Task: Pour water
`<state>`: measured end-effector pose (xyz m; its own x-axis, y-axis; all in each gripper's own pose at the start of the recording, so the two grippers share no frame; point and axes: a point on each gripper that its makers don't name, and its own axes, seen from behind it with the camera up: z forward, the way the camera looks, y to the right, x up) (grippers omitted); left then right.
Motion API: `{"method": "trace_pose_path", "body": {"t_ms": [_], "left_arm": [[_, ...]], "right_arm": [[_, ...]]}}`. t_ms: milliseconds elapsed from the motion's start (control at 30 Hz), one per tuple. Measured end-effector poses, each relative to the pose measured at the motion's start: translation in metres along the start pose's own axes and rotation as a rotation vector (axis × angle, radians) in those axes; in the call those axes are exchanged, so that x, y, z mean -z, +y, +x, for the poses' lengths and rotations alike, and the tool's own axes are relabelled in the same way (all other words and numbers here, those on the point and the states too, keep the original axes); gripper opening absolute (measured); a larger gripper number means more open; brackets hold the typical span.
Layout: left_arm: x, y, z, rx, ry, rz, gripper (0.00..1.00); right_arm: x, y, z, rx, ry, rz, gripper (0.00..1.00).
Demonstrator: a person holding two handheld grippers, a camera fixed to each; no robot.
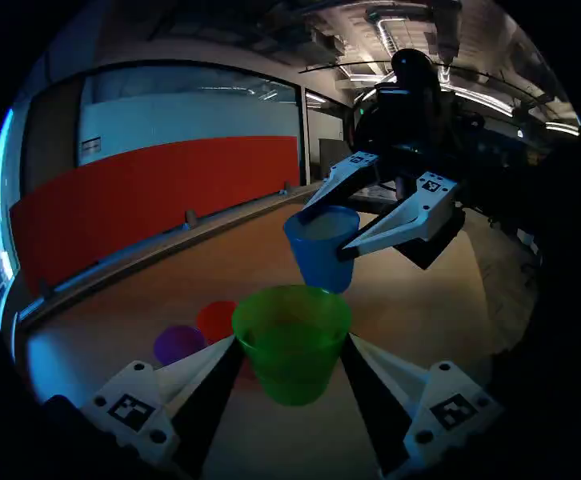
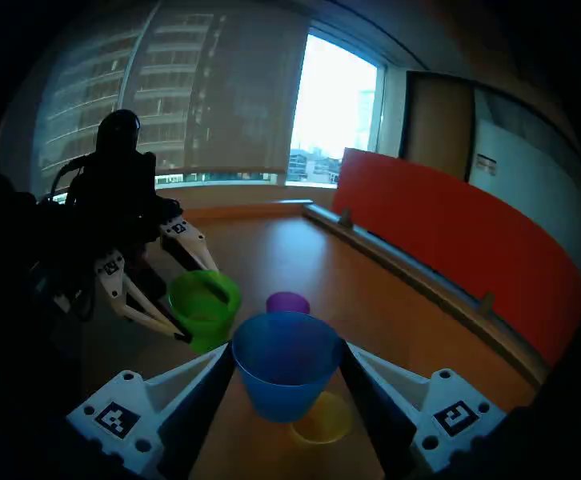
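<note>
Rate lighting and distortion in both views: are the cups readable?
Left gripper view: dim, bluish cast, yet green cup and blue cup read clearly; fisheye curves the red panel. Right gripper view: bright window washes out, leaving the figure opposite a dark silhouette; cups look sharp.

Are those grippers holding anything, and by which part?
The left gripper clamps the green cup by its sides; right gripper clamps the blue cup likewise.

Table [image 2: 306,252], purple cup [image 2: 288,302], red cup [image 1: 217,318] (yellow cup [image 2: 322,420])
</note>
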<state>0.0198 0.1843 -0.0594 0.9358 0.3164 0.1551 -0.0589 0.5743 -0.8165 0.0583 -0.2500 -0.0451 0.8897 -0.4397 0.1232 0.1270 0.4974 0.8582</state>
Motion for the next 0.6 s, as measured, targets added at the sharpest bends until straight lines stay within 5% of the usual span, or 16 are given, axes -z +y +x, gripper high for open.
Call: {"method": "trace_pose_path", "body": {"t_ms": [600], "left_arm": [[-0.007,0.013,-0.038,-0.027,-0.105,-0.043,0.83]], "right_arm": [[-0.006,-0.026,-0.035,0.006,-0.053,0.083,0.93]]}}
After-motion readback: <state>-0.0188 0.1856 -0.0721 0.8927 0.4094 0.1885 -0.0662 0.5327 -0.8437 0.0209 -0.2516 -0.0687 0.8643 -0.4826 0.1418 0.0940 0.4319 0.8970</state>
